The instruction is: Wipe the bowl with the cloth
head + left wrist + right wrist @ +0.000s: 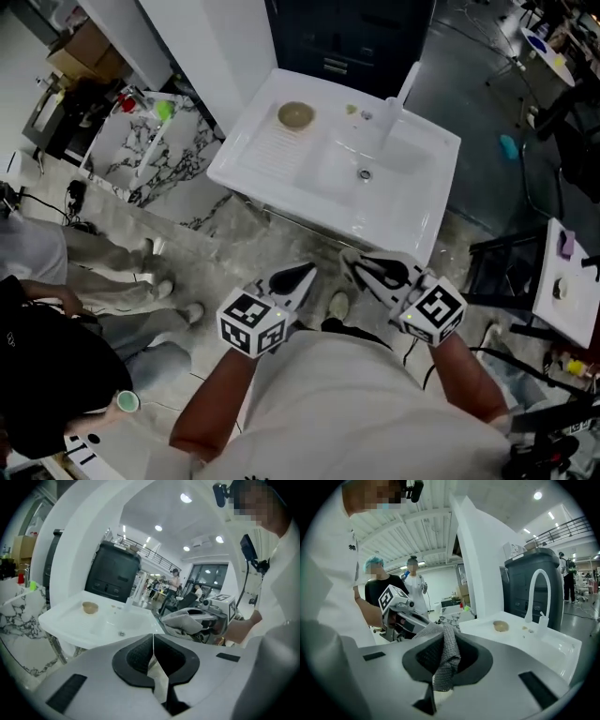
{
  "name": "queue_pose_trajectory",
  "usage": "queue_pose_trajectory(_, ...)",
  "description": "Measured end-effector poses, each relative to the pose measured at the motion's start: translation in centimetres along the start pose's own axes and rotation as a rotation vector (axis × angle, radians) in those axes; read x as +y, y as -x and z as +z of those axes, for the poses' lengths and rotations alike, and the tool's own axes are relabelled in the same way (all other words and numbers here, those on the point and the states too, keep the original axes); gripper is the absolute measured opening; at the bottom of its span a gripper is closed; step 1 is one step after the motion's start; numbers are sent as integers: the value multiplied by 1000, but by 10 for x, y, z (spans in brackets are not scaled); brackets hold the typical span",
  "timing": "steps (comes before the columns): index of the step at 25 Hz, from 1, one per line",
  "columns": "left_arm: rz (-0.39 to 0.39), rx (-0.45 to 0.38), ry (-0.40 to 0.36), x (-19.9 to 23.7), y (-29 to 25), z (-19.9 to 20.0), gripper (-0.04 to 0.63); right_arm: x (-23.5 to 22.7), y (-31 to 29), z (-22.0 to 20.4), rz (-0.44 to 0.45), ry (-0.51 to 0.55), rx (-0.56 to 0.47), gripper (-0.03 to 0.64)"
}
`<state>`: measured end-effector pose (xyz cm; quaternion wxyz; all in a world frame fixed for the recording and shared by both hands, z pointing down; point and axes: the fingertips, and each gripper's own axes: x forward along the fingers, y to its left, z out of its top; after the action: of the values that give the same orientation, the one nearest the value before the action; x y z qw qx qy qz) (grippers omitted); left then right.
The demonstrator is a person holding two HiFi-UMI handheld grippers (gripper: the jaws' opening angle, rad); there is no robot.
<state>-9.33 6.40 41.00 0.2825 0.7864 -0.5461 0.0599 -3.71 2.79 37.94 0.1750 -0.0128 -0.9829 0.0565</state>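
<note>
A small tan bowl (296,114) stands empty on the drainboard of a white sink unit (281,178), some way ahead of both grippers. The bowl (90,607) also shows in the left gripper view, and the bowl (501,626) in the right gripper view. My left gripper (300,277) is shut with nothing between its jaws (153,641). My right gripper (359,265) is shut on a grey knitted cloth (445,660), which hangs out of its jaws. The cloth (185,620) shows bunched at that gripper's tip. Both grippers are held in front of my chest, short of the sink.
A white faucet (403,94) rises behind the basin (366,169). A marble-patterned counter (141,155) with small items stands to the left. Another person's legs and shoes (155,272) are at the left, and a dark chair frame (497,267) is at the right.
</note>
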Motion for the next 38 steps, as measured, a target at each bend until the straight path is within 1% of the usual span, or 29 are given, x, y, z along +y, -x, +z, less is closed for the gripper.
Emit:
queue_pose_trajectory(4, 33, -2, 20, 13, -14, 16, 12, -27, -2, 2, 10, 7, -4, 37)
queue_pose_trajectory(8, 47, -6, 55, 43, -23, 30, 12, -48, -9, 11, -3, -15, -23, 37)
queue_pose_trajectory(10, 44, -8, 56, 61, -28, 39, 12, -55, -13, 14, -20, -17, -27, 37)
queue_pose_trajectory(15, 22, 7, 48, 121, -42, 61, 12, -79, -40, 17, -95, -29, -16, 37)
queue_pose_trajectory(18, 2, 24, 42, 161, -51, 79, 14, -93, -57, 29, -156, -52, -23, 37)
queue_pose_trajectory(19, -5, 31, 45, 177, -54, 86, 20, -97, -63, 34, -178, -61, -30, 37)
queue_pose_trajectory(21, -21, 45, 61, 209, -65, 99, 66, -105, -75, 43, -221, -72, -33, 37)
queue_pose_trajectory(24, -22, 64, 102, 258, -85, 112, 80, -116, -93, 50, -277, -88, -25, 37)
queue_pose_trajectory(28, 4, 92, 200, 317, -114, 116, 81, -122, -110, 51, -359, -135, -18, 37)
queue_pose_trajectory(30, 0, 108, 242, 338, -130, 116, 83, -124, -115, 49, -407, -160, -16, 37)
queue_pose_trajectory(33, -1, 142, 286, 363, -154, 112, 84, -125, -117, 48, -478, -192, -16, 37)
queue_pose_trajectory(38, 45, 179, 389, 407, -192, 98, 98, -121, -117, 42, -576, -249, -1, 37)
